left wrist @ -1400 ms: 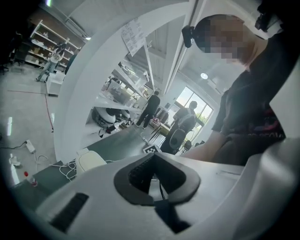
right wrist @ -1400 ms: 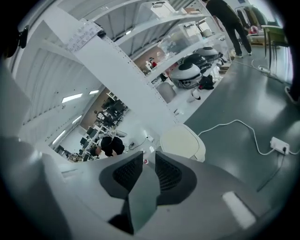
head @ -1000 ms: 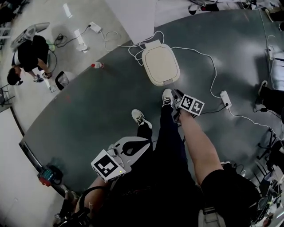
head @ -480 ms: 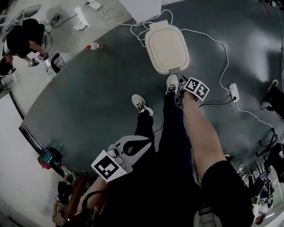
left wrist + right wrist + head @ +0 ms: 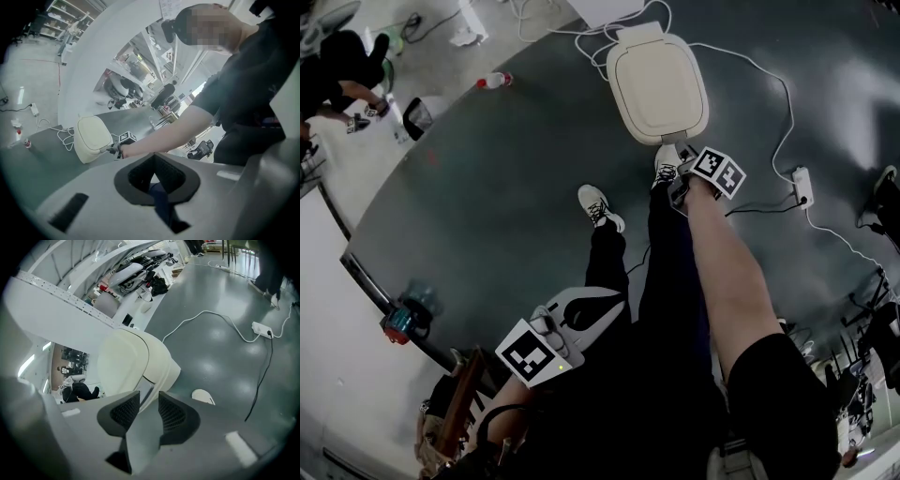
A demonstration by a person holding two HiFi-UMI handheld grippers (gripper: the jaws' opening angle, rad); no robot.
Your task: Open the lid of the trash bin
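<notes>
At the far left of the head view, a person in black clothes (image 5: 336, 70) crouches near a small bottle with a red end (image 5: 493, 81), which lies by the border of the dark grey floor (image 5: 487, 206).

Your left gripper (image 5: 154, 158) hangs low beside your legs, well apart from the bin. Its jaws are closed tip to tip on nothing. Only your dark blue trouser leg (image 5: 160, 201) shows through the hollow behind the pads.

Further right, the cream rounded plastic trash bin (image 5: 161, 366) stands on that dark floor, just ahead of your right white sneaker (image 5: 667, 167). Its lid (image 5: 658, 89) lies flat and shut, with a small grey tab (image 5: 673, 144) at the near edge.

Your right gripper (image 5: 148, 401) is at that near edge and points steeply down. Its jaws have just been opening and now stand wide apart. The front lip of the lid shows through the gap between the 2 black pads, and neither pad presses on it. Whether the lip is already inside the gap cannot be told.

To the right, a white cable (image 5: 773, 98) runs from the bin to a white power strip (image 5: 802, 186).
</notes>
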